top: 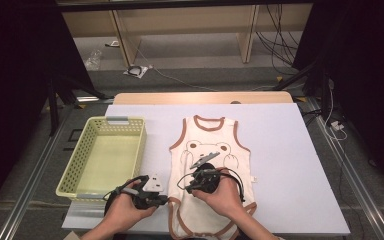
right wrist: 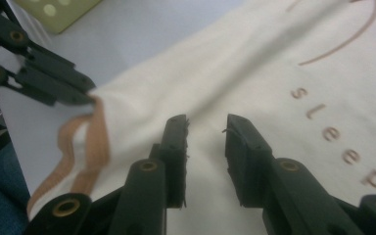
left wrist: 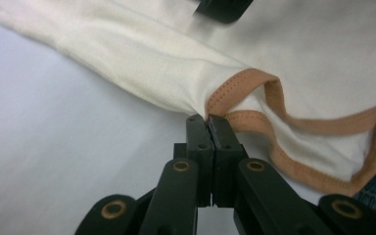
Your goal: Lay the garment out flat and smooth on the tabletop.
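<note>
A cream sleeveless baby bodysuit (top: 210, 165) with brown trim and a bear print lies flat on the white table (top: 285, 165). My left gripper (top: 166, 200) is shut on the brown-trimmed left leg edge of the bodysuit (left wrist: 210, 110), pinching it right at the hem. In the right gripper view that same gripper (right wrist: 85, 95) holds the hem at the upper left. My right gripper (right wrist: 205, 129) hovers open over the cream cloth (right wrist: 254, 83), just left of the brown "sleep" lettering (right wrist: 333, 137). From above, the right gripper (top: 189, 190) sits over the lower belly of the garment.
A pale yellow perforated basket (top: 82, 160) stands empty on the table's left side, close to my left hand. Bare white table lies to the right of the bodysuit. The front table edge is near both hands.
</note>
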`<control>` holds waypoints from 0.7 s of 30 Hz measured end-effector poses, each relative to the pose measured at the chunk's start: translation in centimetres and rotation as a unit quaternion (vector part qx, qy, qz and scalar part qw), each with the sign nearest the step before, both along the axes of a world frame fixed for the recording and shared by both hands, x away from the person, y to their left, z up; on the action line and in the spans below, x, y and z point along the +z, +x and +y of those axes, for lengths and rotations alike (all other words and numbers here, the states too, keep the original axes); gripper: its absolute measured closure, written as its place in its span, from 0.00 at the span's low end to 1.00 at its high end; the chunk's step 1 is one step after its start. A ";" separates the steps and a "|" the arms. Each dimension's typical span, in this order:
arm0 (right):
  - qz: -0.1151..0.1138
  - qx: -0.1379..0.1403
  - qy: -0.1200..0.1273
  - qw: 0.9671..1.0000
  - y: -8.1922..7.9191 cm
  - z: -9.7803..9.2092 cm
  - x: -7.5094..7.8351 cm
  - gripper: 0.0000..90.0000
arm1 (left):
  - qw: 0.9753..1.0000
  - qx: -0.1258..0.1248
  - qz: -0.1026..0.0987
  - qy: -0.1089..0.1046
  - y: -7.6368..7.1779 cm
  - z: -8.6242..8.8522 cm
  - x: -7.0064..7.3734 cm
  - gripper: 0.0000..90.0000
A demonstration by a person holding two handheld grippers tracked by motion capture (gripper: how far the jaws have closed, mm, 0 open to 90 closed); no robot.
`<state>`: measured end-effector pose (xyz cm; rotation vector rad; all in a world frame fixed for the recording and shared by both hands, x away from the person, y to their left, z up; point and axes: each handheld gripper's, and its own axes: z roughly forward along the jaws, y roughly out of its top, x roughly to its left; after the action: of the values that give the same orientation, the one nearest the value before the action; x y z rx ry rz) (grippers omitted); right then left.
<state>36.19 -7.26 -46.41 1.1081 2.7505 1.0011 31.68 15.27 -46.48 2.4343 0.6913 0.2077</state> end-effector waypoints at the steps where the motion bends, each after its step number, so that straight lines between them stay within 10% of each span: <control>1: -0.004 -0.004 0.000 1.000 0.0 -0.4 0.1 0.78 | 1.000 0.003 0.000 0.001 0.0 0.3 0.0 0.98; 13: -0.014 -0.076 0.004 0.997 -1.0 -7.4 1.4 0.76 | 0.999 0.009 -0.014 0.036 -0.5 1.0 -0.6 0.98; 21: 0.000 -0.154 -0.011 0.988 -2.4 -14.1 1.7 0.78 | 0.999 0.020 -0.011 0.037 -0.5 0.9 -0.8 0.98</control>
<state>33.79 -21.37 -44.68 1.4696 2.4762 0.9261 31.21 16.21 -47.27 2.4859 0.7354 0.2811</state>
